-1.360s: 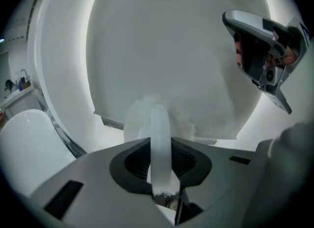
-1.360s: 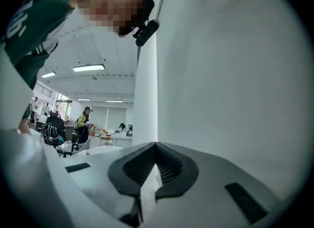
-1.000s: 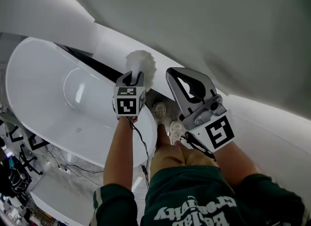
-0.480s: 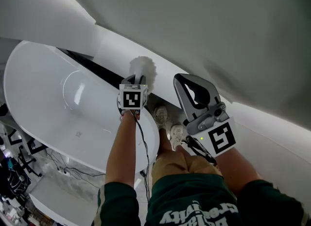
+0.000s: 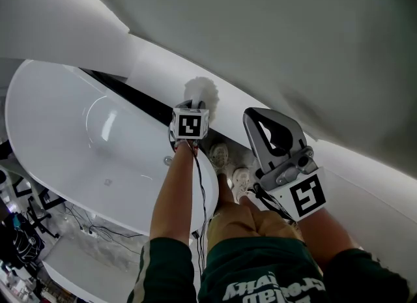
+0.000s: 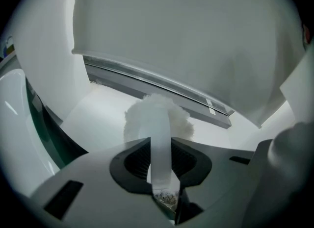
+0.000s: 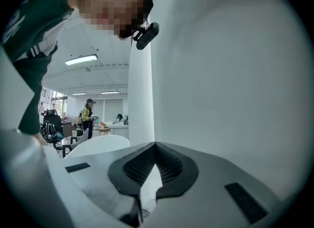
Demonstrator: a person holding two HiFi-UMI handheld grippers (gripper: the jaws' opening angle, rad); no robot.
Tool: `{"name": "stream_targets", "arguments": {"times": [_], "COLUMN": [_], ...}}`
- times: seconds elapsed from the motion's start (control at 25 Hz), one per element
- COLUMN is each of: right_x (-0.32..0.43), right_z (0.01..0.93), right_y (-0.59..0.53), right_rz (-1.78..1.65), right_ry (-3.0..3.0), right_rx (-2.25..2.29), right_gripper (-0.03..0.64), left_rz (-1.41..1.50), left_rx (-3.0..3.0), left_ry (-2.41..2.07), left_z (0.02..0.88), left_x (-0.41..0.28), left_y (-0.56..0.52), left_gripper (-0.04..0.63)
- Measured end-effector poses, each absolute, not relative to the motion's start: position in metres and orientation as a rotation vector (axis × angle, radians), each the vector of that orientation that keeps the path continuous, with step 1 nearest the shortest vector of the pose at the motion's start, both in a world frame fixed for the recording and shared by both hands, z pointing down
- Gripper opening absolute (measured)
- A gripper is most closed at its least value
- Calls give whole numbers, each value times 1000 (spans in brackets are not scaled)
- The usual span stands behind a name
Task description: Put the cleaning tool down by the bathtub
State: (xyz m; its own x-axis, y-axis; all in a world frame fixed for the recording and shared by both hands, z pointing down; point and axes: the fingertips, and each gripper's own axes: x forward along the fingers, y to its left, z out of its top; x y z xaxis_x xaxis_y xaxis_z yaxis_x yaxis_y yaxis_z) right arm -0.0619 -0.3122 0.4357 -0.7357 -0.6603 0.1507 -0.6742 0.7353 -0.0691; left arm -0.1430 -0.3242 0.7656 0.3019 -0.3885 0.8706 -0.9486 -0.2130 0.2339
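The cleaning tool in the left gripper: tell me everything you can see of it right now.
The cleaning tool is a duster-like piece: a fluffy white head on a flat, pale, translucent-looking handle. The left gripper is shut on the handle, with the head pointing away and downward. The head hangs over the white floor at the foot of the wall, beside the bathtub. Whether the fluff touches the floor cannot be told.

Left gripper (image 5: 191,106) lowered, cleaning tool (image 5: 201,91) sunk further beside bathtub (image 5: 58,139), right gripper (image 5: 260,116) slightly lower
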Motion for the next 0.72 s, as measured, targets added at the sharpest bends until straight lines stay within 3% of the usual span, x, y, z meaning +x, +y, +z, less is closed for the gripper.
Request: {"name": "stream_targets", "arguments": {"times": [0.72], "right_x": [-34], "right_z": [461], "right_y": [-291], "right_rz": [191], "right_ry": [-2740], "right_rx": [1096], "right_gripper": [15], "left_rz": [1003], "left_rx": [1675], "left_ry": [-1130], "left_z": [825], "left_x": [-133], "left_y": [-331], "left_gripper": [91]}}
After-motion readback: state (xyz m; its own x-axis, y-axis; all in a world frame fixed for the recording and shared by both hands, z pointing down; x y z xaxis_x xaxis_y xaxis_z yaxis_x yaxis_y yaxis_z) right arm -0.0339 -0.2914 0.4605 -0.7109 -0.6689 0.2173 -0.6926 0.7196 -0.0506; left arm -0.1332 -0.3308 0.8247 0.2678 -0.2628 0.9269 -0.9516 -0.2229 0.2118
